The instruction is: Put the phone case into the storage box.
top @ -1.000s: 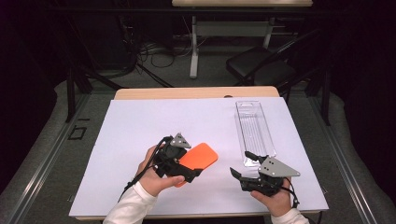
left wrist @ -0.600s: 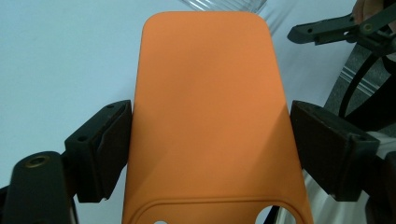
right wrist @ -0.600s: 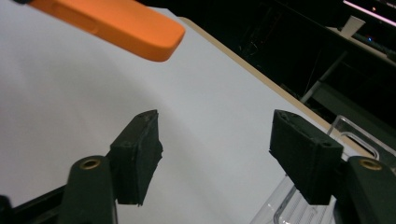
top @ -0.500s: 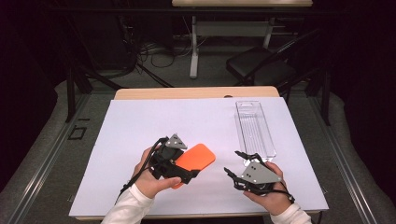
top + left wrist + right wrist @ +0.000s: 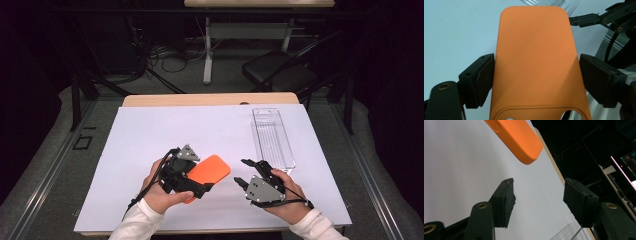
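So far, the left gripper [image 5: 197,181] has the orange phone case [image 5: 209,172] lifted off the white sheet [image 5: 150,135]; its jaws pinch the case by its two long sides, and the case's rounded end points toward the right gripper [image 5: 243,172]. In the left gripper view the case [image 5: 537,62] sits squarely between the pads, with the camera cutout at the near end. The right gripper holds nothing: its jaws are partly spread with only the sheet behind them, and the case [image 5: 516,137] hangs just past them, apart from both pads. Judging from this, the pickup is done, and what seems left is a handover or a two-handed move, perhaps toward the clear plastic tray [image 5: 272,136] lying far right on the sheet.

Compared with a second earlier, the right gripper is tilted up and sits a little nearer the case, and its jaws have just been closing, with nothing between them. The left gripper and the case stay where they were.
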